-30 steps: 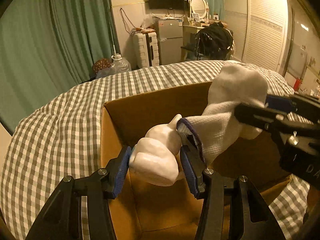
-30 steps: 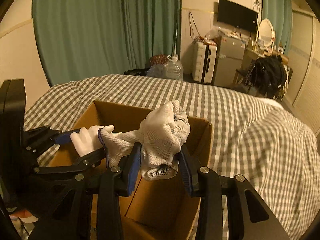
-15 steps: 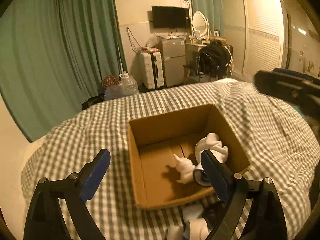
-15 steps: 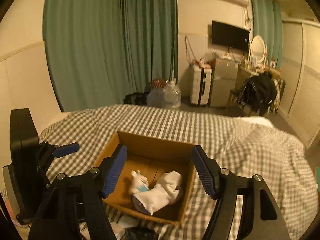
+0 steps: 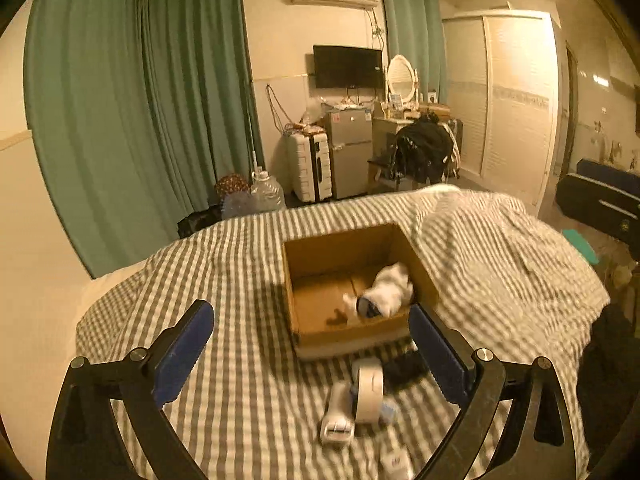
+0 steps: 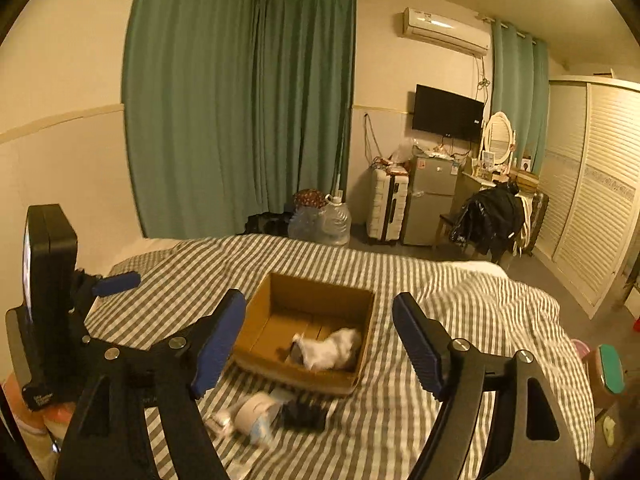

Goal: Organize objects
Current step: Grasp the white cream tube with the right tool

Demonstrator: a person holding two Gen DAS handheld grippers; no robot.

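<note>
An open cardboard box (image 5: 304, 248) stands on the checked bed; it also shows in the right wrist view (image 6: 264, 312). White gloves (image 5: 388, 290) lie bunched in its near right corner, and show in the right wrist view (image 6: 332, 348). My left gripper (image 5: 312, 344) is open and empty, held above the bed short of the box. My right gripper (image 6: 318, 340) is open and empty, also back from the box. A white tape roll (image 5: 368, 390) and a dark item (image 5: 404, 366) lie on the bed in front of the box.
The checked bedspread (image 5: 500, 272) covers the bed. Beyond it are green curtains (image 5: 132, 120), a water jug (image 5: 266, 192), a white suitcase (image 5: 310, 168), a small fridge (image 5: 348, 152) and a chair with a black jacket (image 5: 424, 152). A small white item (image 5: 394, 460) lies near the bottom edge.
Both grippers opened and let the gloves drop into the box. Both then pulled back and up from the box, so the whole box and the items in front of it came into view.
</note>
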